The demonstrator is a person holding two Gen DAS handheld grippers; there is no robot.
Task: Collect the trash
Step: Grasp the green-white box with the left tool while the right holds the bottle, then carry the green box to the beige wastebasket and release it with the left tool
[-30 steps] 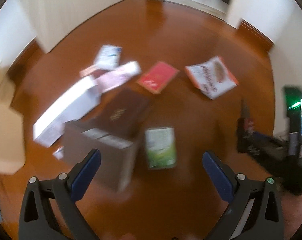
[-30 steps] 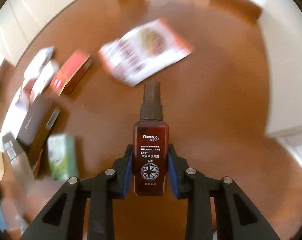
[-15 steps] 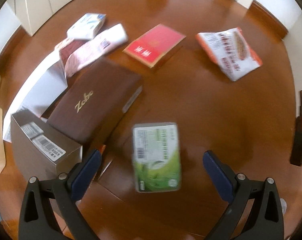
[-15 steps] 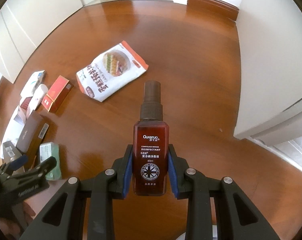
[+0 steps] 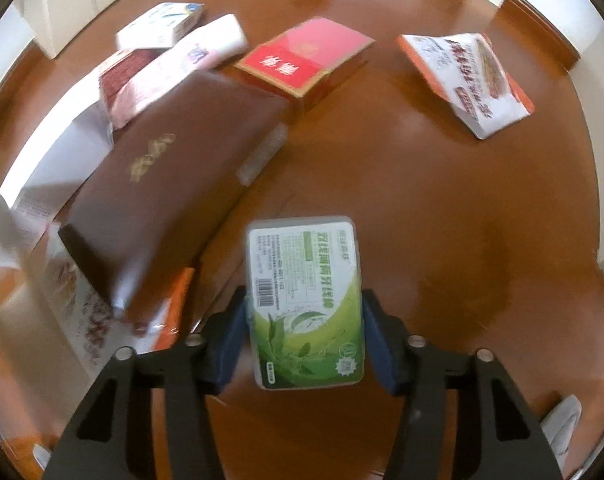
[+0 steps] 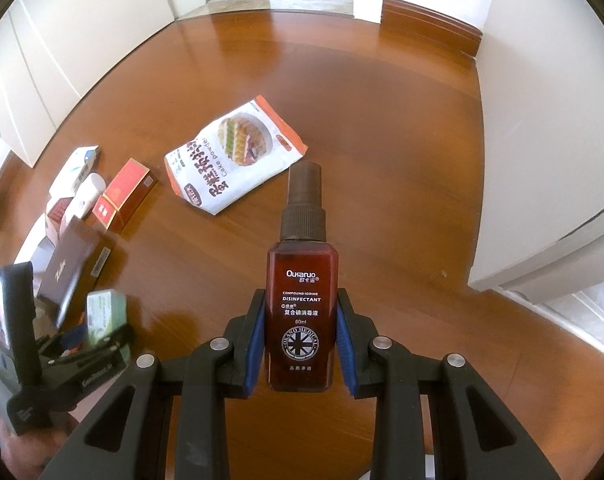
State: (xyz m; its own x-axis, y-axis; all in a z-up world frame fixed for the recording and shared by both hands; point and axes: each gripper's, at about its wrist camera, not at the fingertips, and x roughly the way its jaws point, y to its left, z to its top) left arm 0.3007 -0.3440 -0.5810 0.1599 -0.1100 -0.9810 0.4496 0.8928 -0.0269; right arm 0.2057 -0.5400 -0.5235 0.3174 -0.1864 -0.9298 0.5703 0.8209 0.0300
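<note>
- The left claw (image 5: 304, 322) had just been closing, with the green box (image 5: 305, 304) between its blue pads (image 5: 232, 338). The pads looked to be touching both long sides of the box. The box lay flat on the wood floor (image 5: 442, 208).
- The right claw (image 6: 301, 342) was squeezed tight on a brown spray bottle (image 6: 302, 312), held up off the floor with its cap pointing away.
- The step looked like picking up the green box. Next, the left claw would need a firm squeeze and a straight lift, clear of the big brown box (image 5: 170, 184) just beside it.
- Farther off lay more trash: a red box (image 5: 302, 62), an orange and white bag (image 5: 468, 80), a pink pack (image 5: 174, 74) and a small white box (image 5: 162, 26).
- No bin or bag for the trash was in view, so I could not tell where the things should go.
- The left view was blurry. The pile at its left edge was cut off and hard to read.
- Some of the green box was hidden behind the left claw in the right view.
</note>
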